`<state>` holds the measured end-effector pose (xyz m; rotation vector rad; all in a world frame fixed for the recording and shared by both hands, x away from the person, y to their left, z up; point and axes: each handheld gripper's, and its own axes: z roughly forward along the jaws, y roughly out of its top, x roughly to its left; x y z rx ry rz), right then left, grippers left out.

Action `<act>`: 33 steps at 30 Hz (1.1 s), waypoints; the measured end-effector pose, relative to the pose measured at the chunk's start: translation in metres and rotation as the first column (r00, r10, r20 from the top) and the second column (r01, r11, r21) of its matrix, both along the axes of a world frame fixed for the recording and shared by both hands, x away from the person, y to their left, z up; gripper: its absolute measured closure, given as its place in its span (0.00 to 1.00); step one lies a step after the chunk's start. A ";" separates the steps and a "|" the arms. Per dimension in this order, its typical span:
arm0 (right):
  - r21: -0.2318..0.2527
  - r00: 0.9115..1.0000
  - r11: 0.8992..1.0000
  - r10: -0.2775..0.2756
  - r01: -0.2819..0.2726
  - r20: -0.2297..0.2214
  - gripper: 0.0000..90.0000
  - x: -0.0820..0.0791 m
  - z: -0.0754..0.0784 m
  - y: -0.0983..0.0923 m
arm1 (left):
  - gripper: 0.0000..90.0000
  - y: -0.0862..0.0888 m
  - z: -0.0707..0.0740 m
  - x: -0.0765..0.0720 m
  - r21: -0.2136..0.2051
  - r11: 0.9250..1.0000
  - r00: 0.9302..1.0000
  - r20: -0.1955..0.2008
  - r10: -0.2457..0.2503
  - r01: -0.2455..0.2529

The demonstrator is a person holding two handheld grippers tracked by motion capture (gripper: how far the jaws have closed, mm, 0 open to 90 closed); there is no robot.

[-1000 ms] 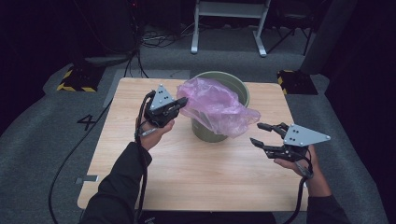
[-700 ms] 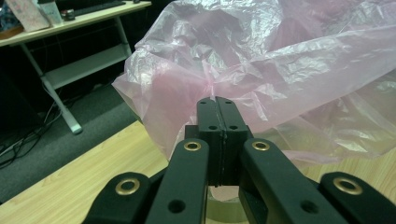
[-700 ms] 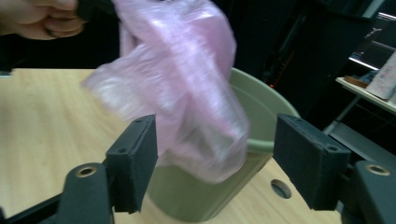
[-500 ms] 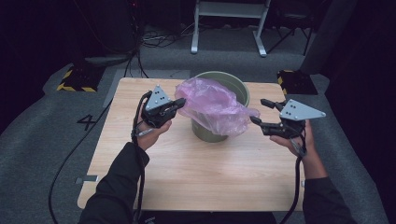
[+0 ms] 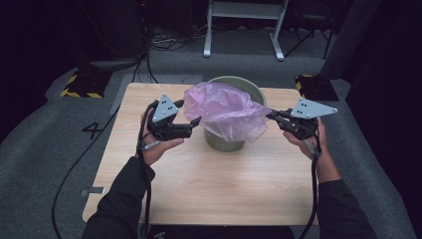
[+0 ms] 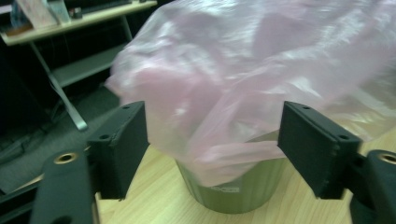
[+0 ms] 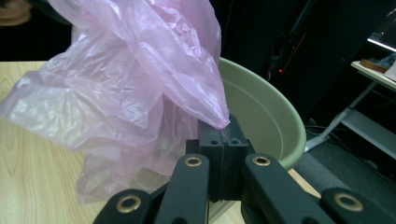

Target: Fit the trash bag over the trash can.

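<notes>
A pink plastic bag [image 5: 224,109] lies loosely over an olive-green bin [image 5: 224,143] at the middle back of the wooden table. At the bag's left side my left gripper [image 5: 189,113] is open; its jaws have just been opening. In the left gripper view the bag [image 6: 243,70] hangs over the bin [image 6: 233,191] just beyond my wide-apart left gripper [image 6: 212,121], and neither pad touches it. My right gripper [image 5: 271,115] has just been closing and is shut on the bag's right edge. In the right gripper view a corner of the bag [image 7: 126,84] runs into my right gripper [image 7: 225,128], beside the bin's rim [image 7: 266,112].
The table [image 5: 209,194] has bare wood in front of the bin and at both sides. On the grey floor behind stand a white-legged frame [image 5: 244,30] and two yellow-and-black blocks [image 5: 79,85], with cables [image 5: 164,42] nearby.
My right gripper moved left and up to the bag's right edge and closed on it. My left gripper, shut at the bag's left edge before, now stands open.
</notes>
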<state>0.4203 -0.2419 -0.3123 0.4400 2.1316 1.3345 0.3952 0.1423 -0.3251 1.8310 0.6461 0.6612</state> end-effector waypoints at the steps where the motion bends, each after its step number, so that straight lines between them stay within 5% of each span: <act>1: -0.003 1.000 1.000 -0.005 0.005 -0.004 1.00 -0.001 0.000 0.000 | 0.26 -0.001 0.000 -0.003 0.002 1.000 1.000 0.006 -0.005 0.005; 6: -0.013 0.999 0.999 -0.038 0.038 -0.015 1.00 -0.004 -0.003 -0.001 | 0.23 -0.004 0.002 -0.028 0.000 0.999 0.997 0.059 -0.041 0.041; 15: -0.024 0.998 0.998 -0.057 0.057 -0.025 1.00 -0.006 -0.001 0.002 | 0.24 -0.025 0.006 -0.061 0.054 0.989 0.981 0.130 -0.140 0.134; 20: -0.031 0.997 0.997 -0.072 0.071 -0.033 1.00 -0.006 0.000 0.004 | 0.25 -0.023 0.006 -0.065 0.079 0.991 0.985 0.129 -0.115 0.106; 22: -0.037 0.996 0.996 -0.080 0.078 -0.035 1.00 -0.006 0.000 0.004 | 0.26 -0.014 0.006 -0.061 0.046 0.994 0.989 0.110 -0.104 0.100; 29: -0.039 0.994 0.994 -0.106 0.104 -0.040 1.00 -0.005 0.002 0.006 | 0.28 -0.032 0.006 -0.081 0.104 0.969 0.964 0.123 -0.235 0.223; 33: -0.043 0.993 0.993 -0.111 0.109 -0.041 1.00 -0.005 0.002 0.007 | 0.28 -0.047 0.007 -0.088 0.132 0.959 0.951 0.151 -0.269 0.251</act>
